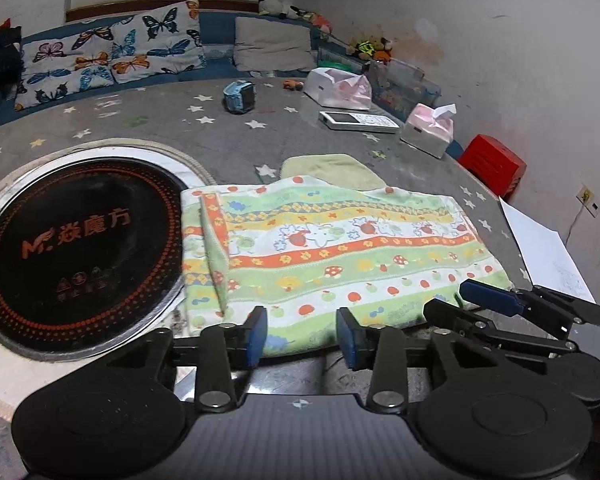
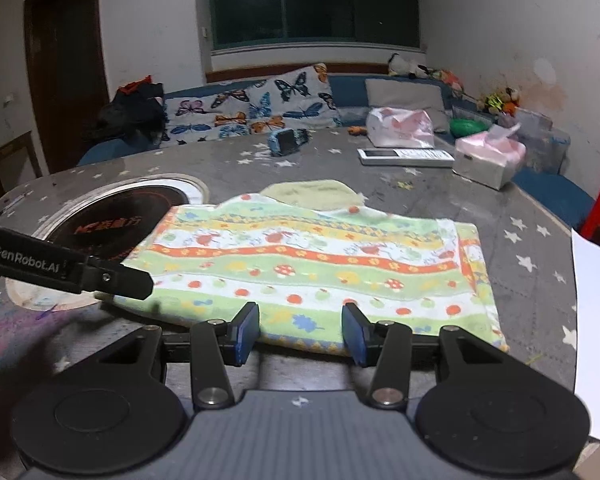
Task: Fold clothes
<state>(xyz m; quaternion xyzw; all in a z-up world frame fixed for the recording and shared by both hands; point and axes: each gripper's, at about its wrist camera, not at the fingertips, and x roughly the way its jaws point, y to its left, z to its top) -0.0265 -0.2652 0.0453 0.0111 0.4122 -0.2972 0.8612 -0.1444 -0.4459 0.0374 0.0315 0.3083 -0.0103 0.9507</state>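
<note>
A colourful striped towel with fruit and mushroom prints lies folded on the grey starred table; it also shows in the right wrist view. A plain pale green cloth lies just behind it, partly under its far edge, and shows in the right wrist view too. My left gripper is open and empty at the towel's near edge, left part. My right gripper is open and empty at the near edge, further right. The right gripper's fingers reach into the left wrist view.
A round black induction plate is set in the table left of the towel. White paper lies at the right edge. Tissue boxes, a remote and a blue toy sit further back. A red stool stands beyond.
</note>
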